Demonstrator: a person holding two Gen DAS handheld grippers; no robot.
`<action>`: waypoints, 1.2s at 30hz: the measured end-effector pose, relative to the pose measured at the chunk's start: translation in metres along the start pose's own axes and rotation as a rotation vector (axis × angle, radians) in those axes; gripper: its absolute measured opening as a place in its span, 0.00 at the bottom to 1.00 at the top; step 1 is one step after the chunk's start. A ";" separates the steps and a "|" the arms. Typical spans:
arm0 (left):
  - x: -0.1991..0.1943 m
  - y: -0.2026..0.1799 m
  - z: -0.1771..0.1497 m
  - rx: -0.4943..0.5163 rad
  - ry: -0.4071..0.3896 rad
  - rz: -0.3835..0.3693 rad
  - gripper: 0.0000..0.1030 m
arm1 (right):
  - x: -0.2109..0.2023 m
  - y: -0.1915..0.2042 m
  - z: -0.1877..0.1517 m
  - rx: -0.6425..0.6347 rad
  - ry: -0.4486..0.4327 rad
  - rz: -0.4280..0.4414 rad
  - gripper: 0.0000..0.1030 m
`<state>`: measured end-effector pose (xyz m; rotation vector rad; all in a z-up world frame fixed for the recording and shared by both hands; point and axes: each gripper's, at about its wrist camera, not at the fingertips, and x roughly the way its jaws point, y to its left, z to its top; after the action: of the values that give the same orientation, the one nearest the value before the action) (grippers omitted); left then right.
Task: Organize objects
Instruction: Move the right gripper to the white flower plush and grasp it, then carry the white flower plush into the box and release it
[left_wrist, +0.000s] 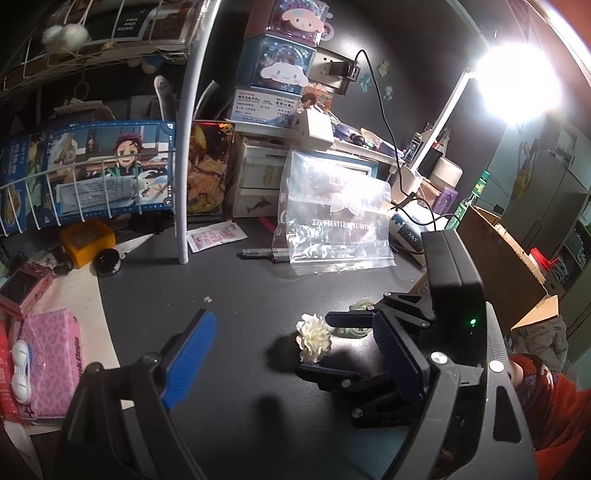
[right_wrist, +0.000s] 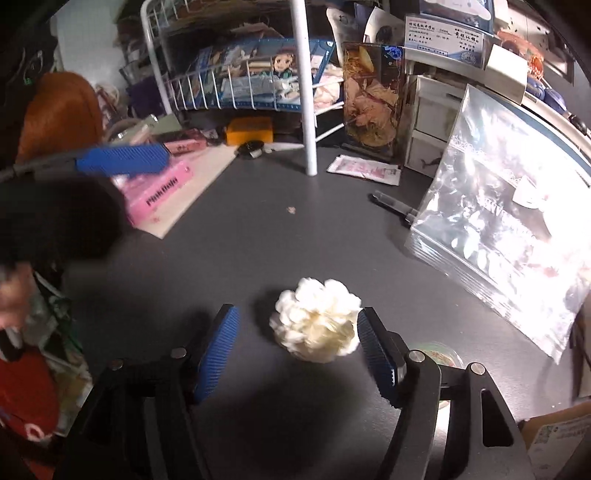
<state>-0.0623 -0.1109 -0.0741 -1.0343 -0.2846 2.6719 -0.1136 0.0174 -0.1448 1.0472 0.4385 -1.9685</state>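
A white fabric flower (right_wrist: 317, 324) lies on the dark desk (right_wrist: 258, 229). My right gripper (right_wrist: 297, 349) is open, its blue pads on either side of the flower, close to it but apart. In the left wrist view the flower (left_wrist: 313, 338) sits between the right gripper's black fingers (left_wrist: 347, 317). My left gripper (left_wrist: 295, 363) is open and empty, hovering above the desk just in front of the flower. A stack of clear zip bags (left_wrist: 332, 221) leans upright behind; it also shows in the right wrist view (right_wrist: 506, 221).
A small greenish round item (left_wrist: 356, 332) lies right of the flower. A pen (left_wrist: 266, 254) lies by the bags. A white rack post (left_wrist: 183, 206), pink box (left_wrist: 48, 354), yellow box (left_wrist: 86, 240), small drawers (left_wrist: 255, 184) and a cardboard box (left_wrist: 506, 266) ring the desk.
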 end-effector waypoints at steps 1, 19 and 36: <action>-0.001 0.001 0.000 -0.002 -0.001 0.002 0.83 | 0.001 -0.002 -0.001 0.003 0.007 0.006 0.62; -0.003 0.001 -0.010 -0.016 0.028 -0.009 0.82 | -0.010 0.014 -0.007 -0.040 -0.029 0.010 0.20; -0.027 -0.085 0.025 0.098 0.020 -0.353 0.37 | -0.182 0.037 -0.021 -0.127 -0.279 -0.080 0.20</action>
<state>-0.0452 -0.0415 -0.0157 -0.8874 -0.2981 2.3338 -0.0190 0.1027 -0.0082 0.6718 0.4496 -2.0901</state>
